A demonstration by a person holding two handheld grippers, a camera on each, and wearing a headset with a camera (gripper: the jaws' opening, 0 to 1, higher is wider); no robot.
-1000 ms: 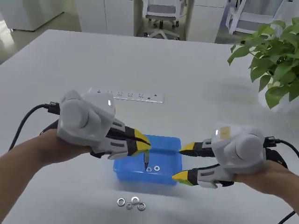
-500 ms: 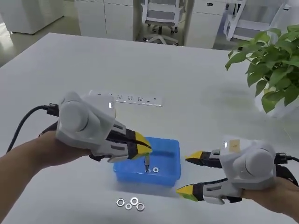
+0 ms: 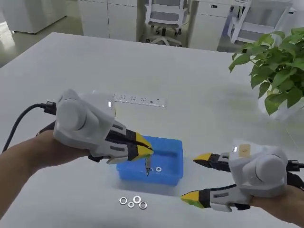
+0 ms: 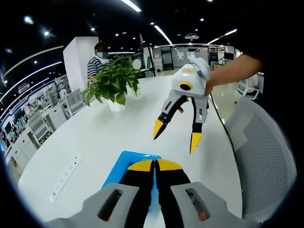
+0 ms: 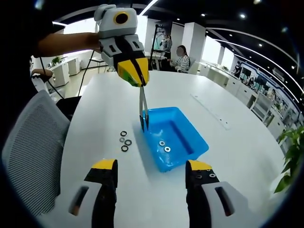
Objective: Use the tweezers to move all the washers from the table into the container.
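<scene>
Partway done: two washers (image 5: 162,143) in, four left on the desk (image 3: 190,85).
Blue container (image 3: 168,142) holds two washers lying flat on its floor and nothing else that I can see. Four washers (image 3: 137,200) sit clustered on the desk just outside its near wall. Left gripper (image 3: 145,146) jaws are together, clamped on the tweezers (image 5: 142,107), which hang upright with their tips just inside the container. I can't make out a washer at the tips. Right gripper (image 3: 194,178) jaws are apart and empty, beside the container. My estimate is four more pick-and-drop cycles.
</scene>
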